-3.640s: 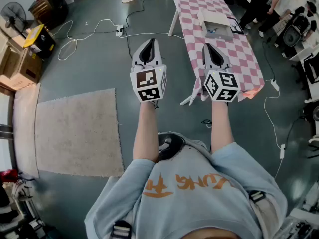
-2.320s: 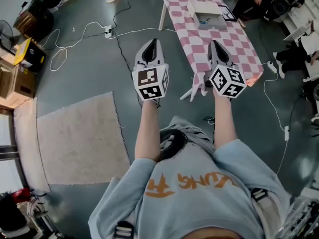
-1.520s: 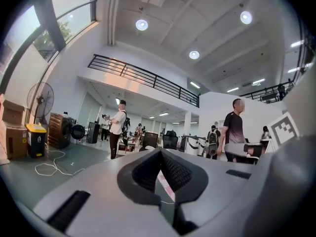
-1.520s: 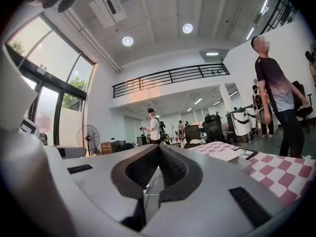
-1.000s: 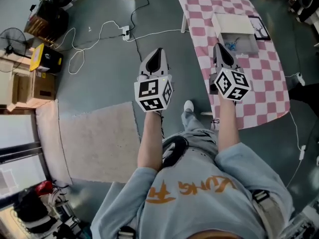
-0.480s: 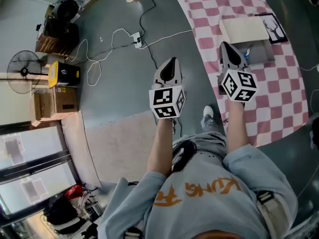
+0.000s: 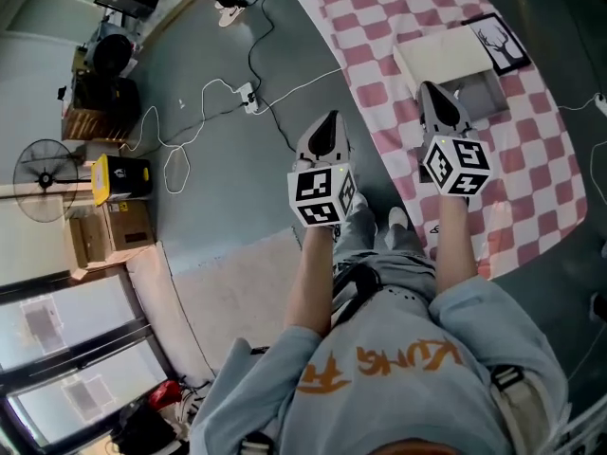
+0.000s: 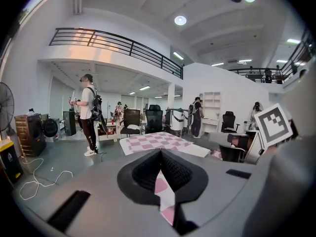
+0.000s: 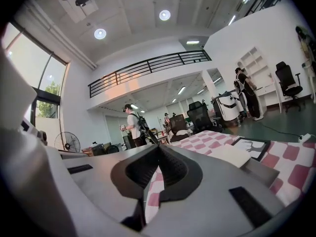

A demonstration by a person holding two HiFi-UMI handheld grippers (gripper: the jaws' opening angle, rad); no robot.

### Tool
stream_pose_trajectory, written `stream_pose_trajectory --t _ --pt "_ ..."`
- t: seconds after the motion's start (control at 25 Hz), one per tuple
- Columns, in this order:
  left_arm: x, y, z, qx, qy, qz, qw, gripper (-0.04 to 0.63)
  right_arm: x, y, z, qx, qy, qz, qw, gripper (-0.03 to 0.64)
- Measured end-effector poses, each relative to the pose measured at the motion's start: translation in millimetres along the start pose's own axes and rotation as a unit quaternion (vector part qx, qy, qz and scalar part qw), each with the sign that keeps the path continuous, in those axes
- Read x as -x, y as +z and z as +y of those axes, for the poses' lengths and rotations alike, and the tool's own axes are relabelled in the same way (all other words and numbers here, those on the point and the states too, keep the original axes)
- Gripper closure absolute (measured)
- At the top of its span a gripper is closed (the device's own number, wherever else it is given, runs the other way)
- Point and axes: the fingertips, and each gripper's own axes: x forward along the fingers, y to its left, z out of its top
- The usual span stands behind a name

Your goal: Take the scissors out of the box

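Note:
A table with a pink and white checked cloth (image 7: 531,159) stands at the upper right of the head view. On it sits a grey open box (image 7: 482,93), with its white lid (image 7: 446,53) and a framed deer picture (image 7: 498,44) beside it. No scissors show; my right gripper covers part of the box. That right gripper (image 7: 427,87) is shut and empty, over the cloth just left of the box. My left gripper (image 7: 330,117) is also shut and empty, over the floor left of the table. The right gripper view shows the lid (image 9: 232,154) past the jaws.
White cables and a power strip (image 7: 248,98) lie on the grey floor. A fan (image 7: 45,173), a yellow case (image 7: 114,173) and cardboard boxes (image 7: 104,235) stand at the left, with a beige rug (image 7: 237,292) below them. A person with a backpack (image 8: 89,112) stands far off.
Both grippers have come closer to the table. The right one now reaches over the cloth beside the box, which showed something blue inside earlier. Both pairs of jaws stay shut.

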Motion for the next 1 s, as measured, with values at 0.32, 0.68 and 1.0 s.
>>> stream_pose_trajectory --t 0.32,0.68,1.0 --pt "-60 7 -53 -0.020 -0.103 0.004 0.9945 0.578 27 14 -63 0.005 -0.100 -0.023 0.995 0.620" --pt "-123 0 -112 -0.024 -0.217 0.029 0.9755 0.578 52 10 -131 -0.009 -0.217 -0.017 0.976 0.620" --pt "-156 -11 -122 -0.011 -0.264 0.055 0.9629 0.578 43 -6 -141 -0.024 -0.243 0.006 0.970 0.618"
